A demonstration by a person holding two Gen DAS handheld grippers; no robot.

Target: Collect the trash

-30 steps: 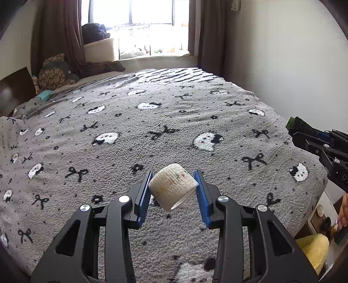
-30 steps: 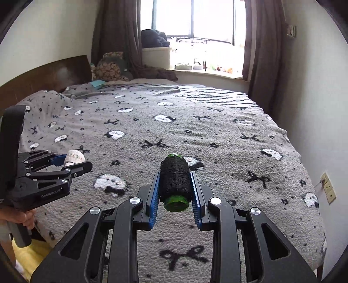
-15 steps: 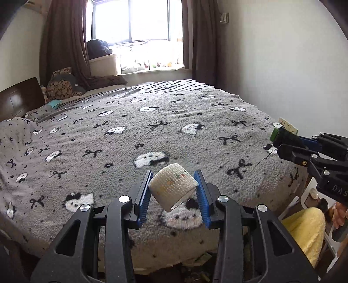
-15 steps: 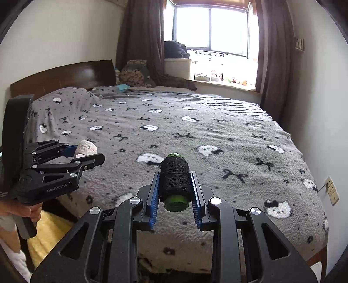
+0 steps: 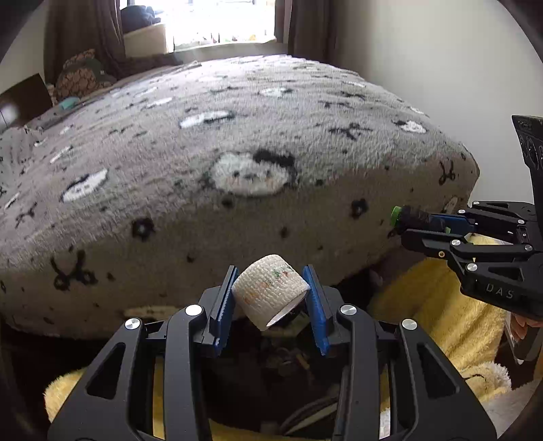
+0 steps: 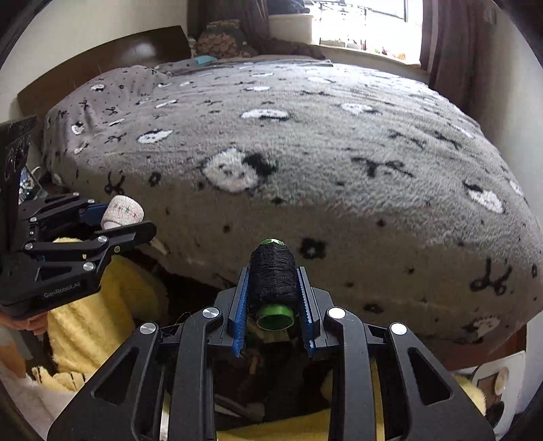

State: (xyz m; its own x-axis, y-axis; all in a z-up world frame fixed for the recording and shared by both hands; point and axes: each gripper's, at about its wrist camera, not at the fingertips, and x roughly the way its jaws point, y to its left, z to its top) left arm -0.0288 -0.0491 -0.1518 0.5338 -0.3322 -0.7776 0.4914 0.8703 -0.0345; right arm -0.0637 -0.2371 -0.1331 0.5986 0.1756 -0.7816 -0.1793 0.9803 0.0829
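While you hold both tools just off the foot of the bed (image 5: 237,142), your left gripper (image 5: 271,298) has its jaws closed partway on a bandage roll (image 5: 271,295), a short hollow cylinder of white crinkled gauze with faint coloured marks, tilted between the ribbed blue pads. Your right gripper (image 6: 273,302) has its jaws clamped narrower on a thread spool (image 6: 273,278), a barrel of matte black thread wound on a glossy green core, lying lengthways with one green rim toward the camera. Both items hang in the air in front of the bed's near edge, below the level of its top.

Under each gripper, against the bed's side, lies a fluffy yellow fabric (image 6: 85,322), with a dark jumble of small things beneath the bed edge that is too dim to name.

The bed is covered by a grey fleecy blanket patterned with white cat faces and black bows. Beyond it stand a dark wooden headboard (image 6: 112,64), a patterned cushion (image 6: 224,40), brown curtains (image 6: 448,44) and a bright window (image 6: 359,20).

Only the left view shows your right gripper from the side, at the bed's right corner, the spool's green tip poking forward. Only the right view shows the left gripper side-on at the bed's left corner, and a white object with a round opening (image 6: 499,383) on the floor by the bed's right corner.
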